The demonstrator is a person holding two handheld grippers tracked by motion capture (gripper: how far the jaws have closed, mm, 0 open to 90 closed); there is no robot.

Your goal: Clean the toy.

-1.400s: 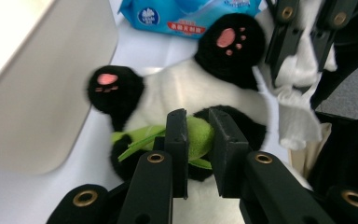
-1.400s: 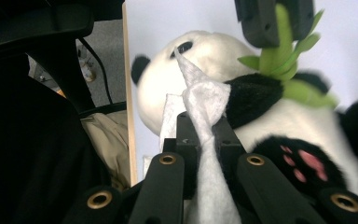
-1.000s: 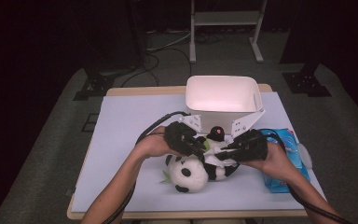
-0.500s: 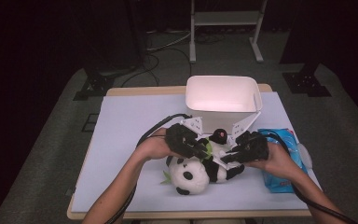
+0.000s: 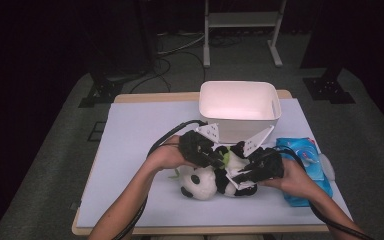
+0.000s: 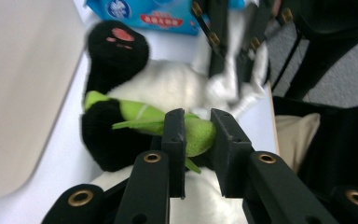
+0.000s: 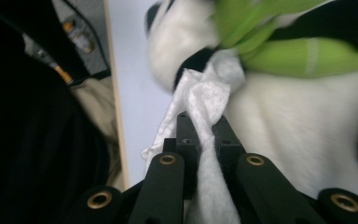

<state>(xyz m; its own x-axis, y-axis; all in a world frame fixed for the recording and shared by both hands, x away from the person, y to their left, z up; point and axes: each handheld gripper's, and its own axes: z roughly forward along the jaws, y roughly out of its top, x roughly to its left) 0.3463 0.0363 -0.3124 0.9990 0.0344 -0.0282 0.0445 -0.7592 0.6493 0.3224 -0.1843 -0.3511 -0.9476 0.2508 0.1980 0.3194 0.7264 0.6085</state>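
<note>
Toy panda (image 5: pixel 200 182): lies on the pale table (image 5: pixel 130 150) just in front of the white tub (image 5: pixel 240 112), between the two hands, head toward the person's edge.
Green stalk (image 6: pixel 168 123): stitched plush piece lying across the panda's white belly, held against its black arm.
Left gripper (image 6: pixel 198 135): jaws closed on the end of the green stalk, pads pressing it from both sides; in the high view (image 5: pixel 214 159) it sits over the panda's upper body.
Right gripper (image 7: pixel 204 135): jaws clamped tight on a bunched white wipe (image 7: pixel 205 100); the wipe's free end touches the panda's fur beside the stalk.
Blue packet (image 5: pixel 305 165): on the table at the right, partly under the right forearm.
</note>
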